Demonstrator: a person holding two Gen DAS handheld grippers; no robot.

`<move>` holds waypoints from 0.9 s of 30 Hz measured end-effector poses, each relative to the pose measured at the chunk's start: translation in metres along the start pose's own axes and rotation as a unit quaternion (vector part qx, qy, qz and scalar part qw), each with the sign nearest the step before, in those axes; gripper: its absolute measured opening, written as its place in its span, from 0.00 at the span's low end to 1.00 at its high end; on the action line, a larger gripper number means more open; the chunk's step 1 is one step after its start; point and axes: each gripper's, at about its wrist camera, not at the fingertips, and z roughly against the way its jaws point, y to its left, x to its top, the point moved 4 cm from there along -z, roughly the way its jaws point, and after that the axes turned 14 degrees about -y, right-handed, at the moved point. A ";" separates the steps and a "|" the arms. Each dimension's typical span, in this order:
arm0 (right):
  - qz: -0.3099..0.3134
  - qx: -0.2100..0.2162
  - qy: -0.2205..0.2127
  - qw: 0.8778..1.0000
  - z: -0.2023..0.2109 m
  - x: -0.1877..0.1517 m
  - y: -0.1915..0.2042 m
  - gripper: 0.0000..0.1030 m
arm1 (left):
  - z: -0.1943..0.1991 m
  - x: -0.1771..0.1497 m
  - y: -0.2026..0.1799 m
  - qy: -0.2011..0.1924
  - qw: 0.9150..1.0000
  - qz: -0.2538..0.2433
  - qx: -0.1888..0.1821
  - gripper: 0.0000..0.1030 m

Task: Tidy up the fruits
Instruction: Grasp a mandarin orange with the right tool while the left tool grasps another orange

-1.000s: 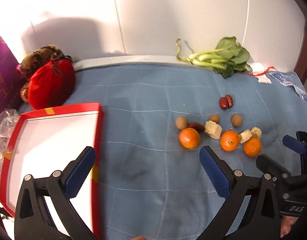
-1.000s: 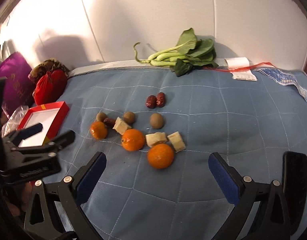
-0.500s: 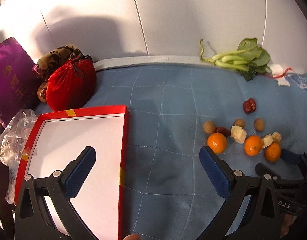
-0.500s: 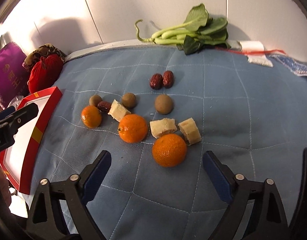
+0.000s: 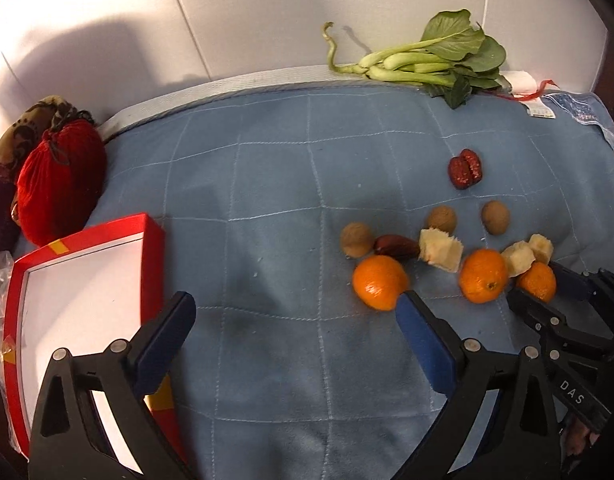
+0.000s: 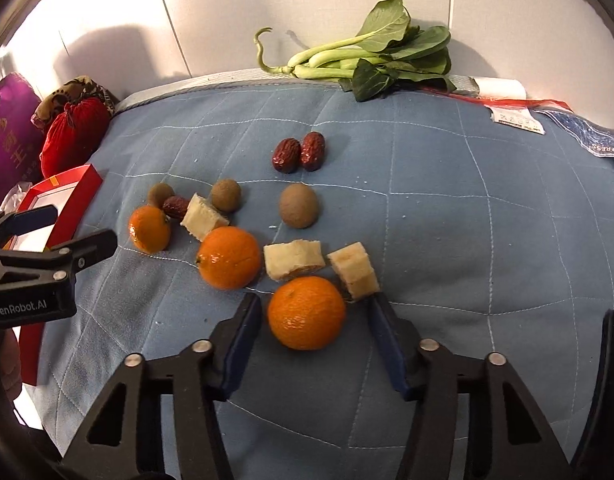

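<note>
Three oranges lie on the blue quilted cloth among brown round fruits, red dates and pale cut chunks. My right gripper straddles the nearest orange. Its jaws are closing, with a thin gap still showing on each side of the fruit. In the left wrist view that same orange sits between the right gripper's fingertips. My left gripper is open over bare cloth, with the leftmost orange beside its right finger.
A red-rimmed white tray lies at the left, with a red pouch and a purple bag behind it. Bok choy rests along the far edge by the white wall. Labels and plastic lie at the back right.
The right gripper sank over the nearest orange and its jaws narrowed around it. The left gripper swung right and down, from over the tray towards the fruit.
</note>
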 end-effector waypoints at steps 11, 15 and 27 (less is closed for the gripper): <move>-0.041 0.061 0.008 0.997 0.012 0.000 -0.022 0.34 | -0.033 -0.005 -0.035 0.036 0.997 -0.034 -0.053 0.70; -0.043 0.062 0.014 0.997 0.010 0.000 -0.022 0.34 | -0.032 -0.008 -0.029 0.021 0.996 -0.019 -0.085 0.57; -0.057 0.089 0.021 0.994 0.035 0.002 -0.014 0.34 | 0.000 -0.013 -0.006 -0.005 0.994 0.011 -0.109 0.31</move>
